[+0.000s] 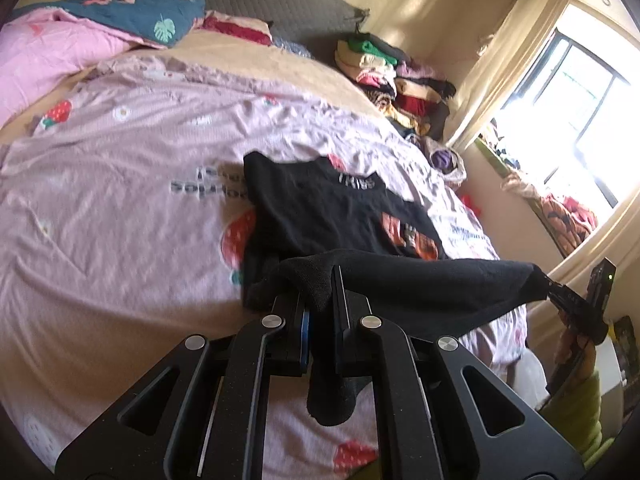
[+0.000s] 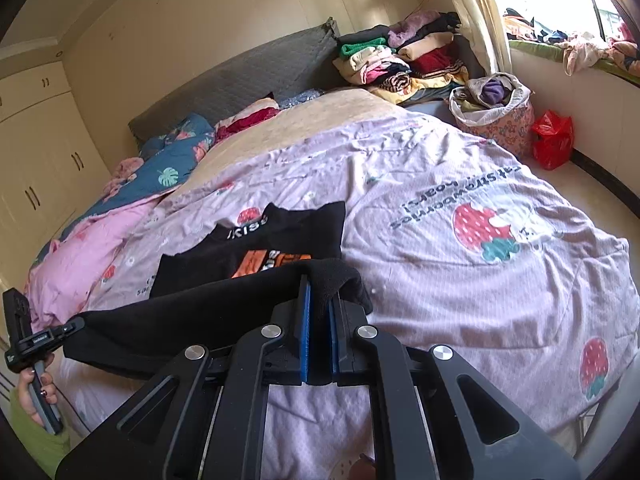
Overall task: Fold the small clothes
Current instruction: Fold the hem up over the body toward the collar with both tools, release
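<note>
Your left gripper (image 1: 320, 280) is pinched tight on one corner of the black T-shirt (image 1: 320, 208), and a tail of the cloth hangs down between its fingers. Your right gripper (image 2: 319, 292) is clamped on the opposite corner, its blue pads (image 2: 306, 320) squeezing the fabric. Between the two, the near edge of the shirt is lifted and stretched taut, while the rest, with its orange print and white lettering, lies flat on the pink strawberry bedspread (image 2: 460, 280). The lettering seems to read "KISS", though blur makes that unsure. You can see your hand (image 2: 34, 390) on the left gripper's handle. Stacked clothes (image 2: 400, 60) sit beyond the bed's far corner, beside a floral basket (image 2: 494, 116).
</note>
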